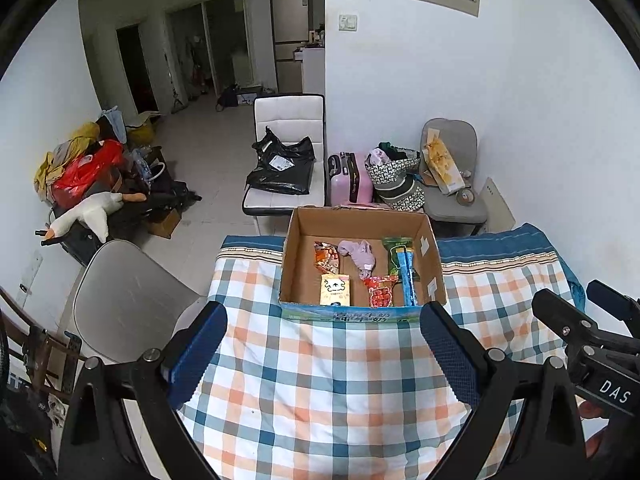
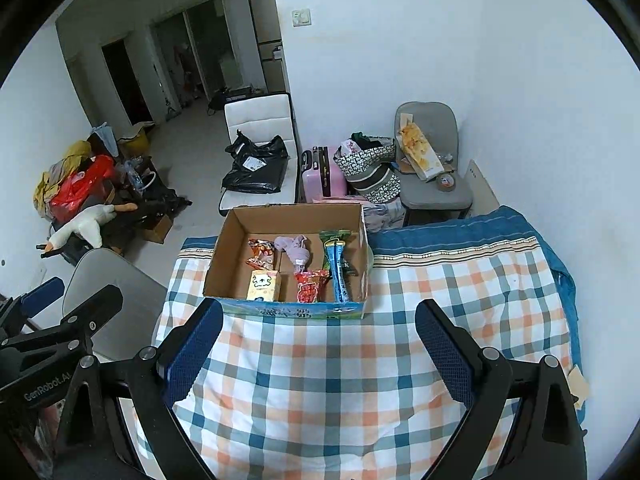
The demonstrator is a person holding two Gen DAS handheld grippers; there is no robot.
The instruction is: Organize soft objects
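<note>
2 tools [image 1: 322, 344] [image 2: 318, 344] gape empty; crumpled lilac sock [image 1: 359, 255] lies in box [image 1: 290, 256].

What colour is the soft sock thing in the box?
The sock is pale purple, lying in the cardboard box; the left wrist view shows it best.

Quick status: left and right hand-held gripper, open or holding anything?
Left hand-held gripper: open, holding nothing.
Right hand-held gripper: open, holding nothing.
</note>
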